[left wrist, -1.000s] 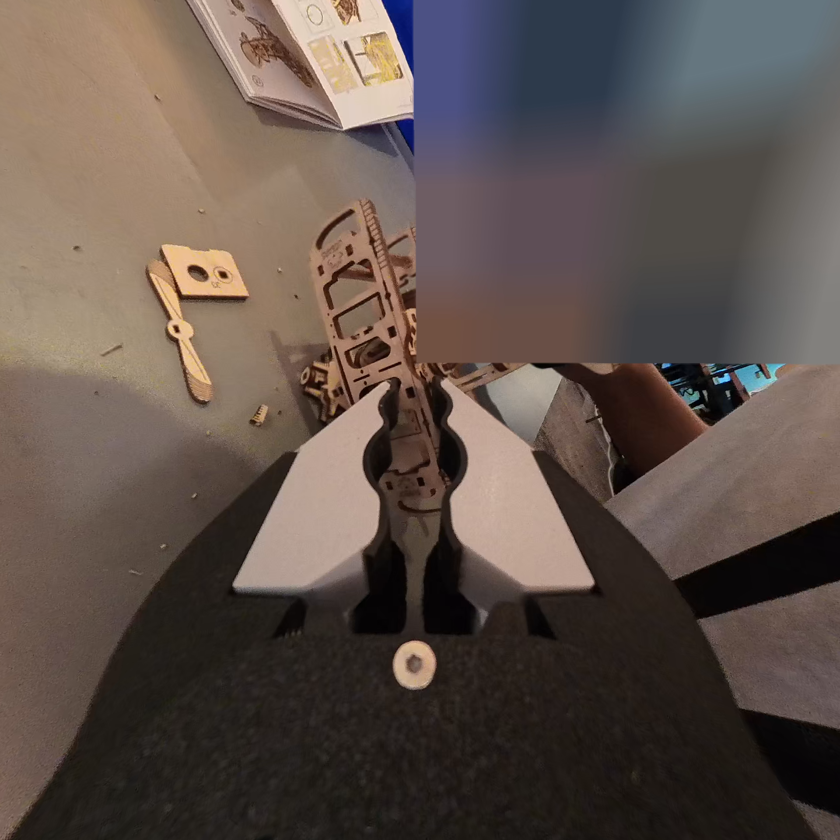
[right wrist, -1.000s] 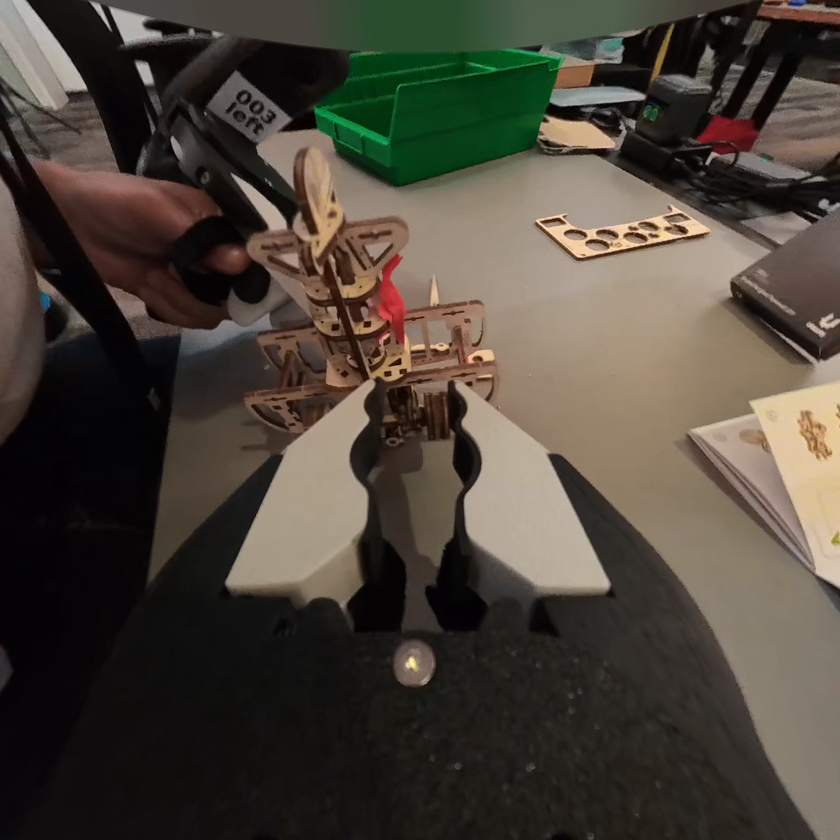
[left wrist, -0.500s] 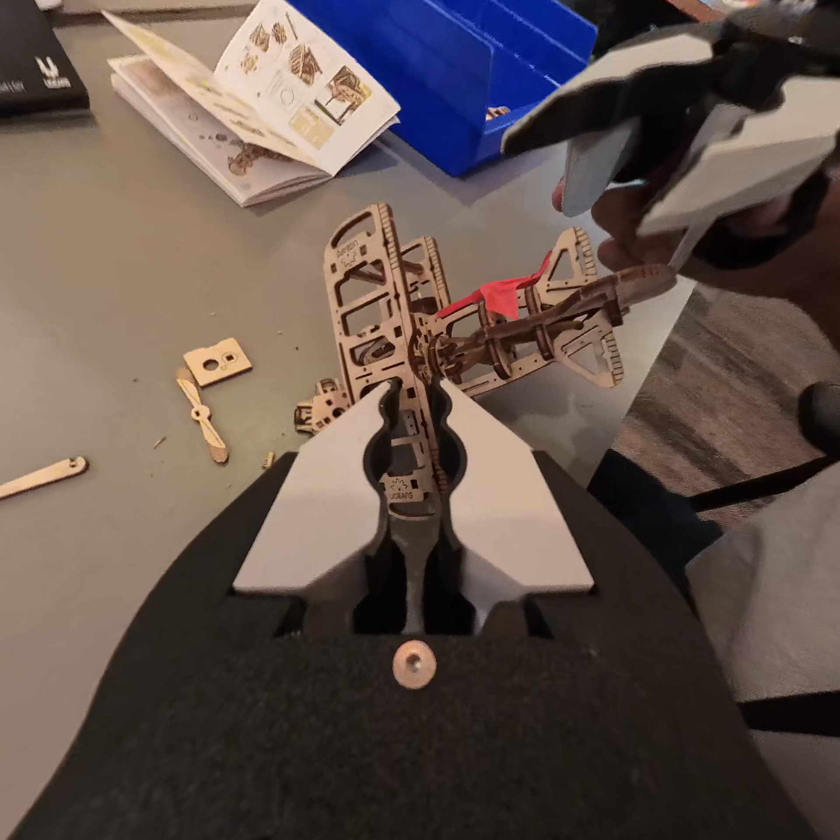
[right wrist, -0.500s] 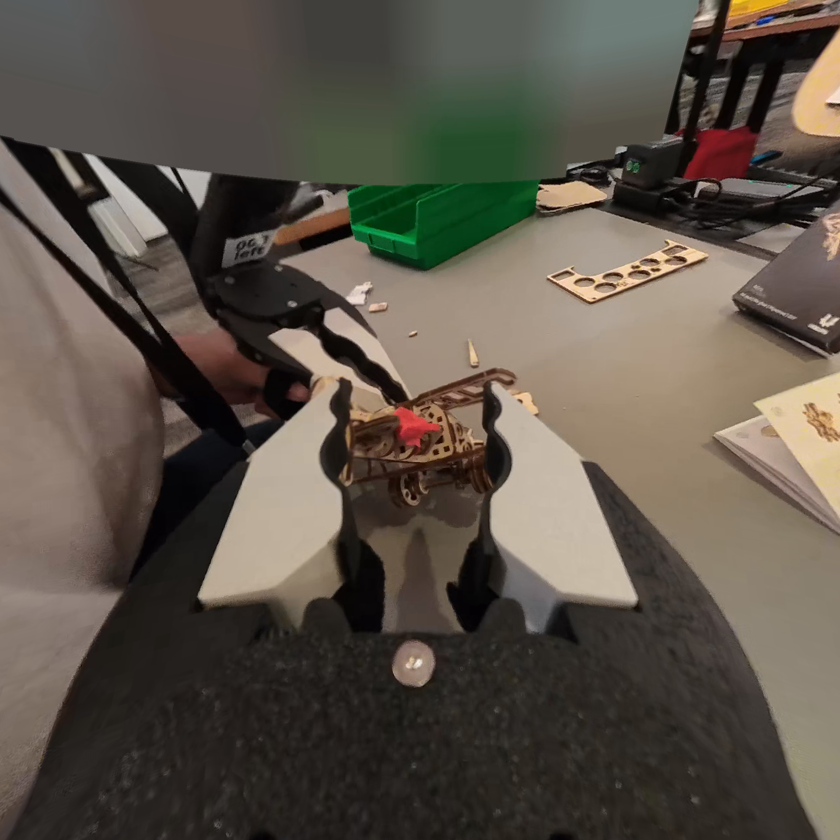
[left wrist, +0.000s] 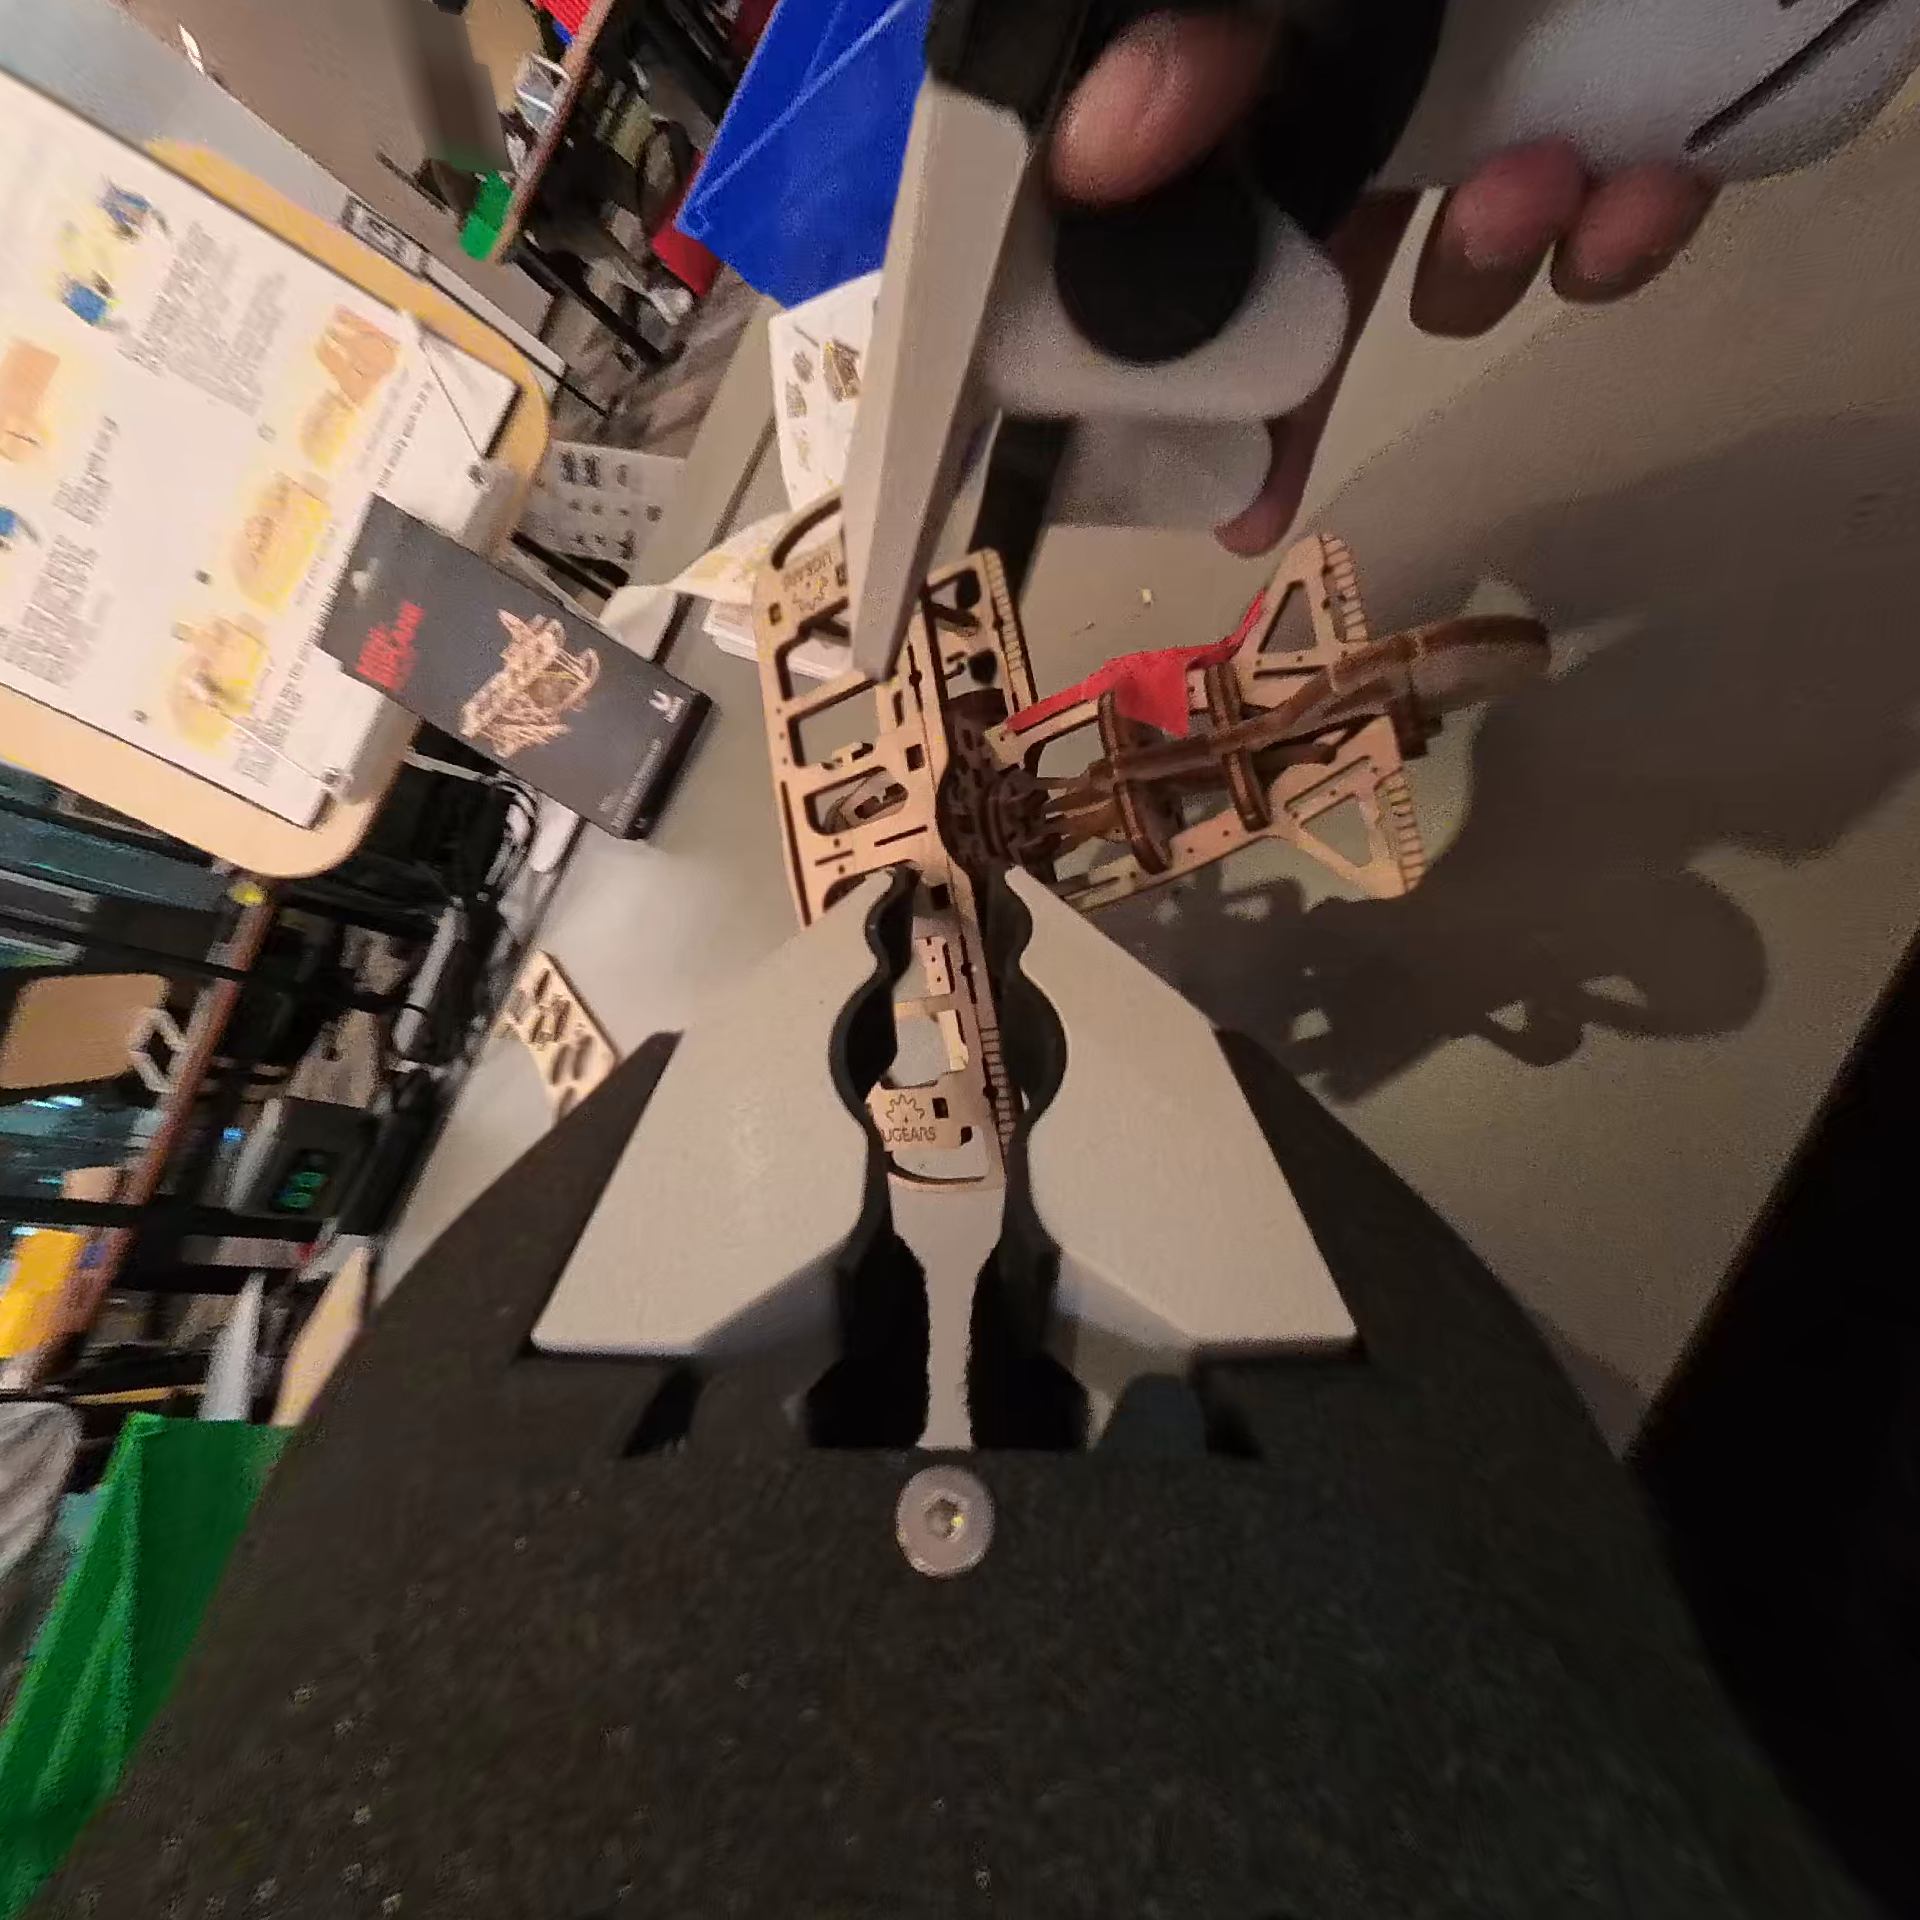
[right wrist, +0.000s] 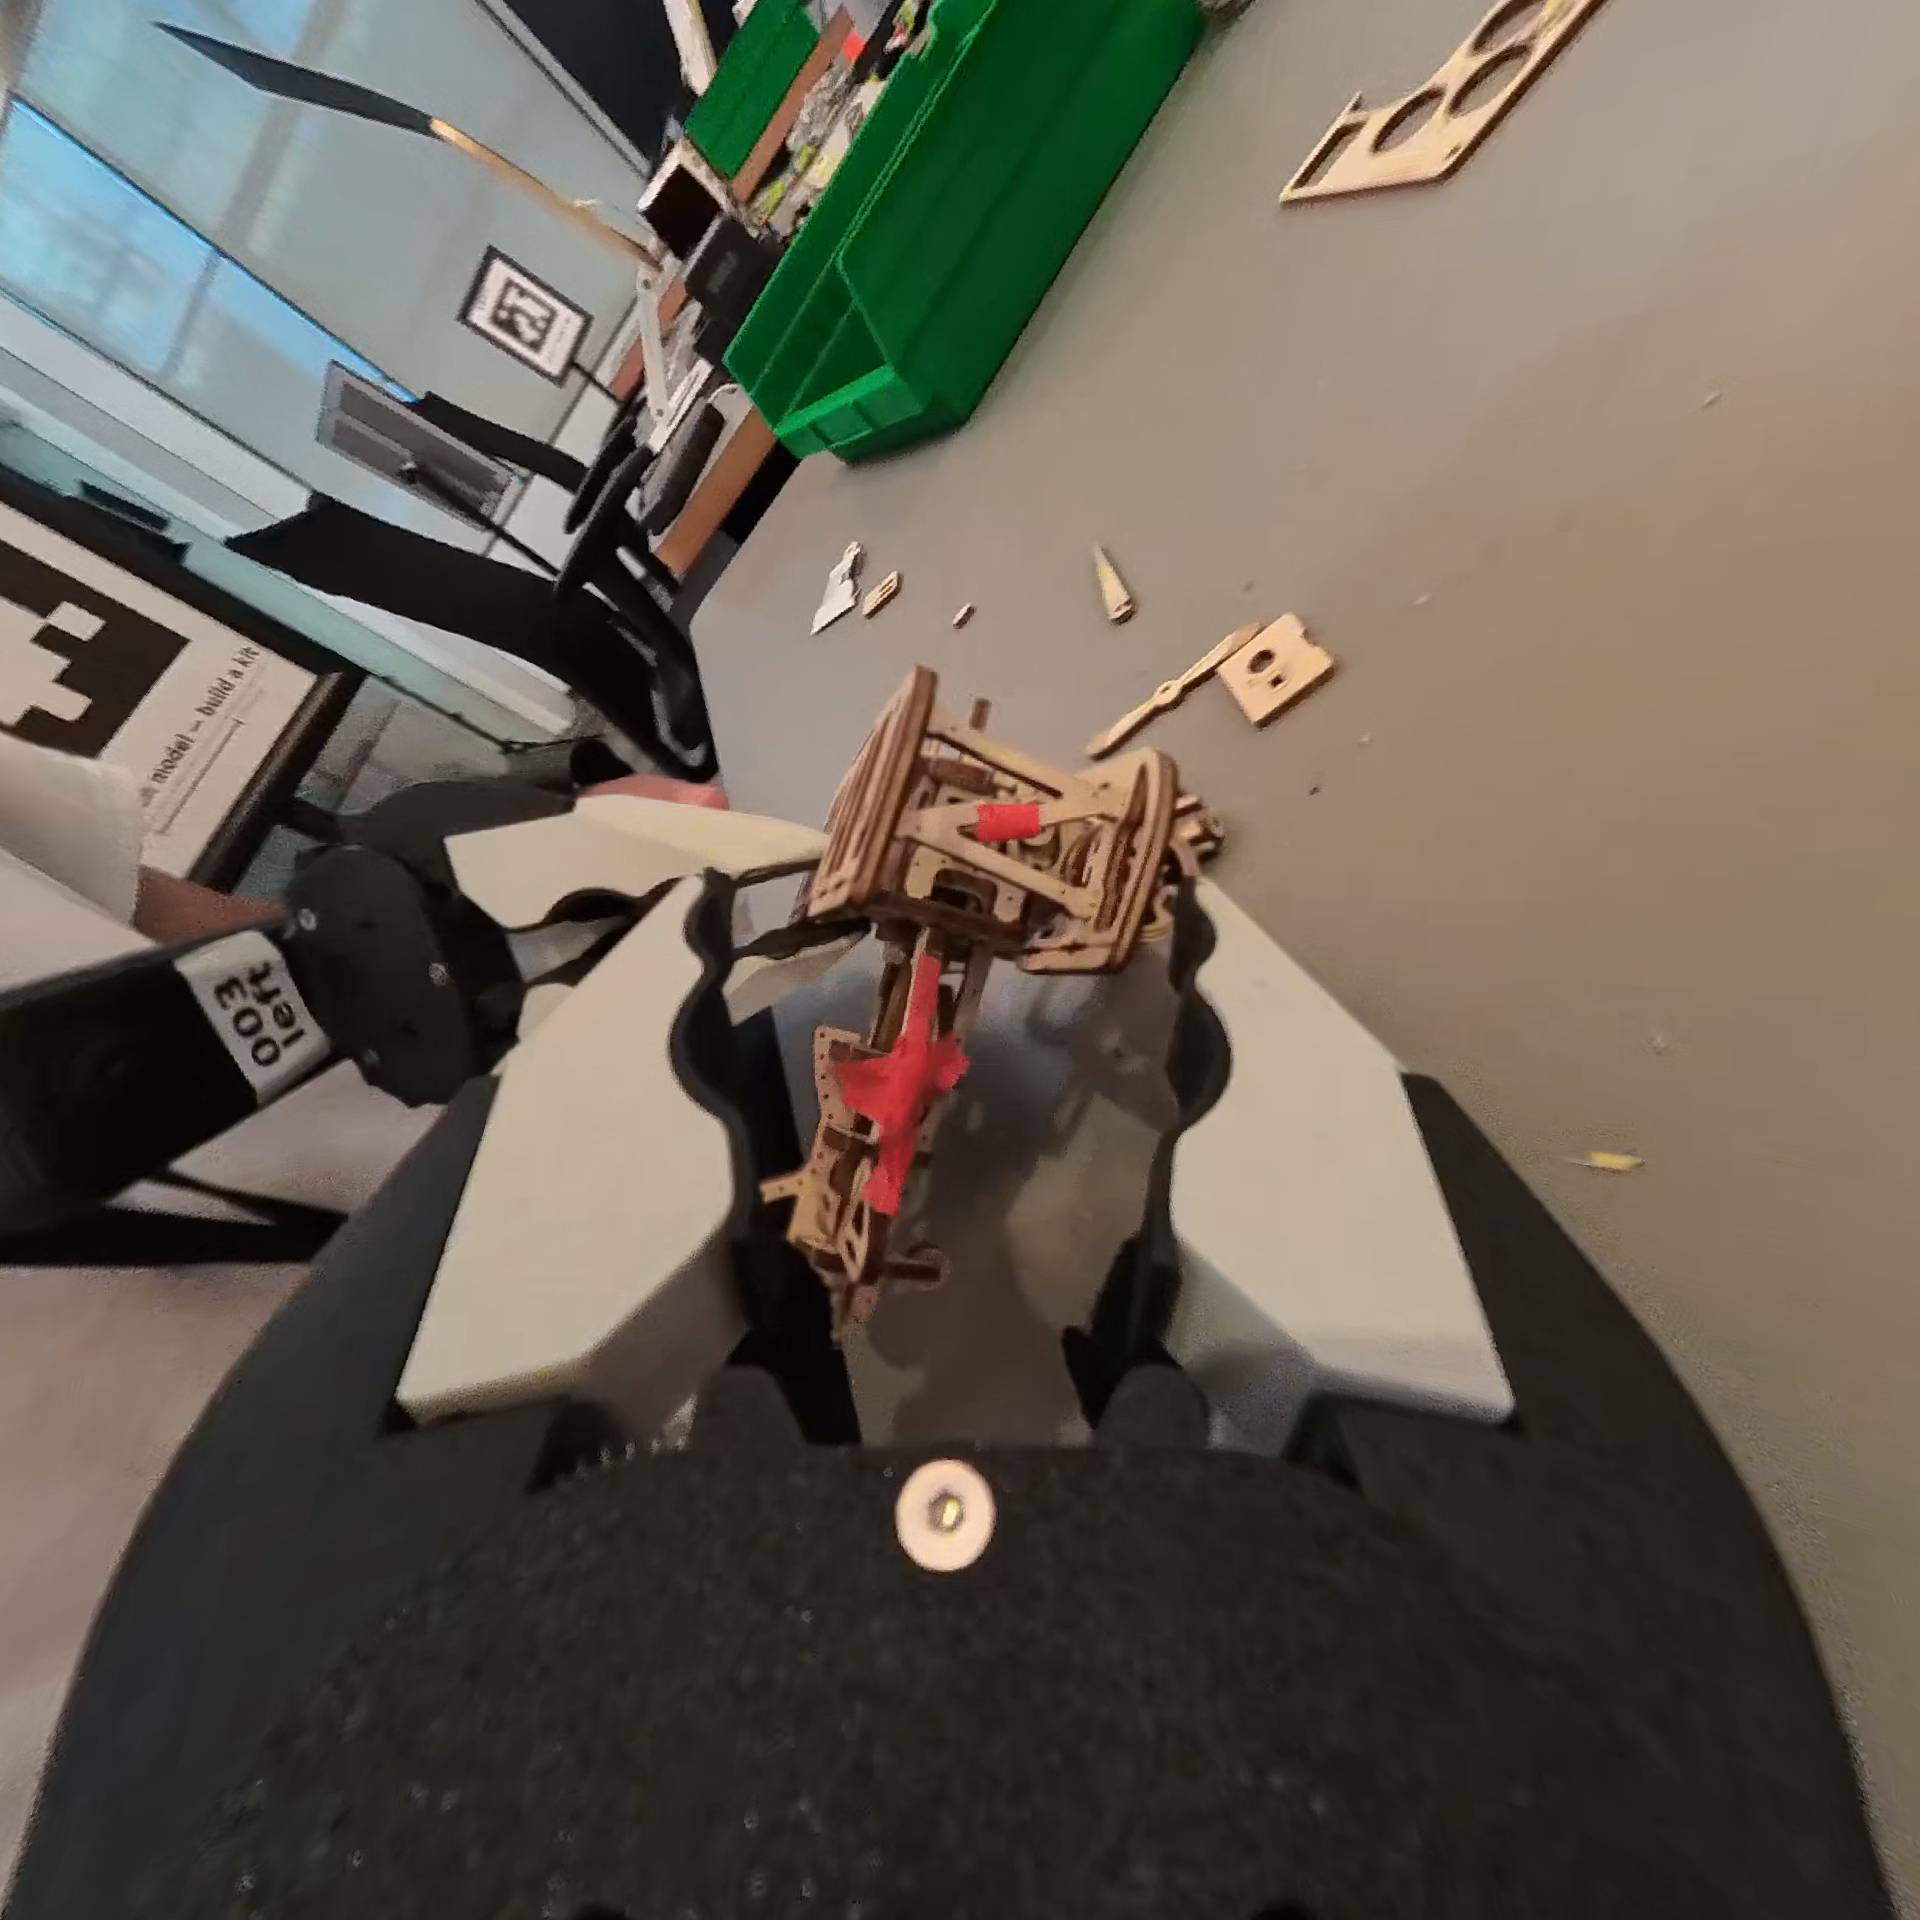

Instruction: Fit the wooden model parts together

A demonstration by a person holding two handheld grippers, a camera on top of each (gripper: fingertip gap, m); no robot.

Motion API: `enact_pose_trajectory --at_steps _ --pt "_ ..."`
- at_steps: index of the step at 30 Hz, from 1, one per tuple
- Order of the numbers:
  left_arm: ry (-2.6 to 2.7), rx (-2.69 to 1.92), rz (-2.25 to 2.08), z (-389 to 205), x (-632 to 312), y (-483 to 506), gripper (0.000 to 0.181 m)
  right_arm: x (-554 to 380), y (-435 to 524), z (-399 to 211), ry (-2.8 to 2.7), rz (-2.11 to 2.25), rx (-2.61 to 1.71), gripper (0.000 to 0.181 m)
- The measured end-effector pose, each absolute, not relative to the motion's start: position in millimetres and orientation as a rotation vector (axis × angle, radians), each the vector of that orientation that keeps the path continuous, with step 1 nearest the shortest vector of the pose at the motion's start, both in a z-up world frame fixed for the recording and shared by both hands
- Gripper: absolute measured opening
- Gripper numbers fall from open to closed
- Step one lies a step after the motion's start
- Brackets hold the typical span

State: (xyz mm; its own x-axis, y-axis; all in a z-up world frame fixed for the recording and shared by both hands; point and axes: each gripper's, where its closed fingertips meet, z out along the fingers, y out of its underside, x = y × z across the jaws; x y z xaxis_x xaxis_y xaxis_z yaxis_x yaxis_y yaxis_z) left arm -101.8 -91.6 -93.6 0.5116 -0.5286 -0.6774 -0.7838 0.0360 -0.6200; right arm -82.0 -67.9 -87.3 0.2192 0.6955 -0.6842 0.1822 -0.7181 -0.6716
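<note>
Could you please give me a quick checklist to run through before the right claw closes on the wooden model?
1. Left claw clamped on the wooden model's flat wing panel: ok.
2. Right claw open wide enough: ok, jaws spread.
3. Model between the right claw's fingers: ok, tail section sits in the gap.
4. Fingers touching the model: cannot tell; one tip looks very close to the wing frame.
5. Red piece clear of the pinch: cannot tell.
6. Loose propeller untouched on the table: ok.
</note>
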Motion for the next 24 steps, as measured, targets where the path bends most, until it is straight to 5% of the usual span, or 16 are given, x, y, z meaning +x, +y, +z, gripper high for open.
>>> enact_pose_trajectory --at_steps 9,13,17,24 --pt "1.187 -1.533 0.294 -83 -88 -100 0.012 -78 -69 -89 -0.757 1.635 -2.068 0.059" --pt "1.082 -1.571 0.105 -67 -85 -110 0.052 -59 -68 -96 -0.783 1.56 -2.043 0.054" --pt "0.856 -1.704 -0.29 -49 -104 -107 0.055 -39 -62 -95 -0.763 1.562 -2.022 0.054" --pt "0.816 -2.109 -0.487 -133 -143 -63 0.06 -20 -57 -111 -0.564 1.679 -2.216 0.054"
